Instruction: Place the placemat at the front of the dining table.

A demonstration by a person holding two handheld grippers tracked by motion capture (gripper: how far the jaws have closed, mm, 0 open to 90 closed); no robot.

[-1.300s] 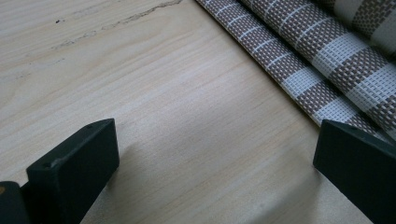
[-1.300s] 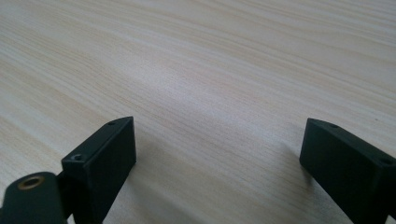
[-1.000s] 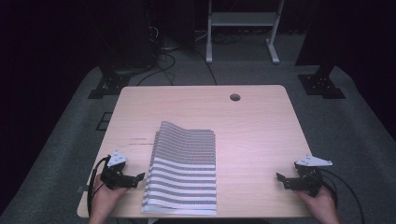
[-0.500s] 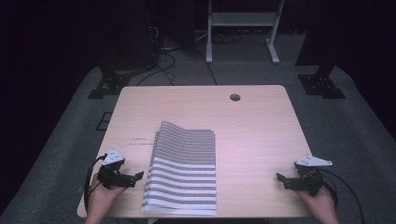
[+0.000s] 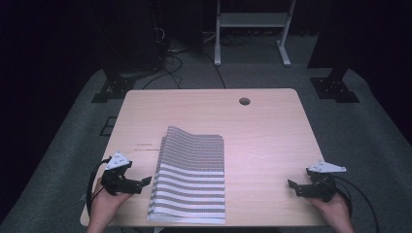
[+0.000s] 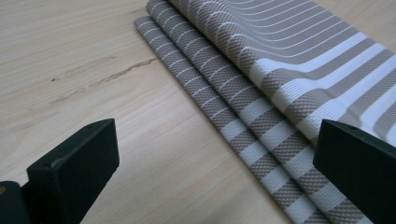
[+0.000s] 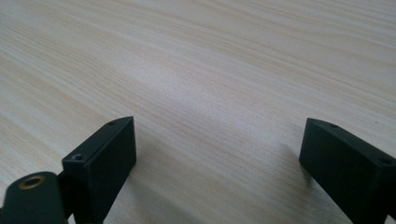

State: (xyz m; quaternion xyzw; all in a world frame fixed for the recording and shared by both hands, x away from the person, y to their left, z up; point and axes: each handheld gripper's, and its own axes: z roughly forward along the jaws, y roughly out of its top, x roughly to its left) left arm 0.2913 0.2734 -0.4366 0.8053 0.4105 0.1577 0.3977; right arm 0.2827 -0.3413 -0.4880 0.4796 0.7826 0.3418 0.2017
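Note:
A folded brown-and-white striped cloth (image 5: 192, 174) lies on the near middle of the wooden table (image 5: 262, 131), several layers showing at its left edge (image 6: 261, 93). My left gripper (image 5: 145, 183) rests low at the table's near left, open, its jaws pointing right at the cloth's left edge and just short of it. In the left gripper view the cloth runs from the top centre to the right jaw. My right gripper (image 5: 291, 184) sits at the near right, open, over bare wood (image 7: 210, 93), well away from the cloth.
A round cable hole (image 5: 244, 101) is in the table near its far edge. Beyond the table stand dark stands and cables (image 5: 170, 53) on grey carpet, and a white frame (image 5: 252, 24).
My left gripper has shifted slightly left and toward me, away from the cloth's edge. The right gripper and the cloth have stayed put.

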